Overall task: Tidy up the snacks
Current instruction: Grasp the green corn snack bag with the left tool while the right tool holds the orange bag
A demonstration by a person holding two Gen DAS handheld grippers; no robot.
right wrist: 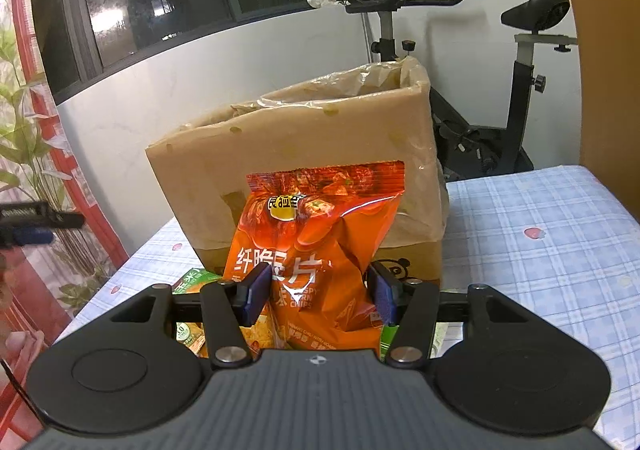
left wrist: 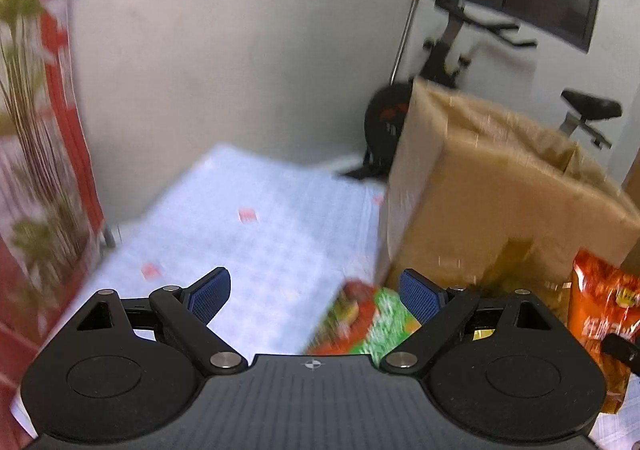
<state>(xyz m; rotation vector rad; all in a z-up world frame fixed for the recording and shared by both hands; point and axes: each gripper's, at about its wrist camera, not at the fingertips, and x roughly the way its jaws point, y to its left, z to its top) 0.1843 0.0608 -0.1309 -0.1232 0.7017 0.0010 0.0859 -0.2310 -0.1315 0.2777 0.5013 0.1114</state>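
Right gripper [right wrist: 316, 292] clamps the lower half of an orange foil bag of corn chips [right wrist: 320, 250], blue pads pressing in from both sides, bag upright and lifted in front of the tall brown cardboard box lined with clear plastic [right wrist: 304, 138]. Box stands on the blue-checked tablecloth [right wrist: 540, 250] toward the far edge of the table. Left gripper [left wrist: 314, 296] hangs wide open over the cloth, nothing between its fingers; a green-and-red snack packet [left wrist: 368, 322] lies just beneath and beside its right finger, close to the box's near corner. View there is blurred, so contact with the packet cannot be told. Orange bag looks light, air-puffed, crinkly and slick; contents brittle. Judgement: hold by the body with moderate squeeze, or by the sealed top seam, to avoid crushing chips or letting foil slide. Green packet appears flat and soft, best taken across its short side. An exercise bike [right wrist: 500, 98] stands behind the table.
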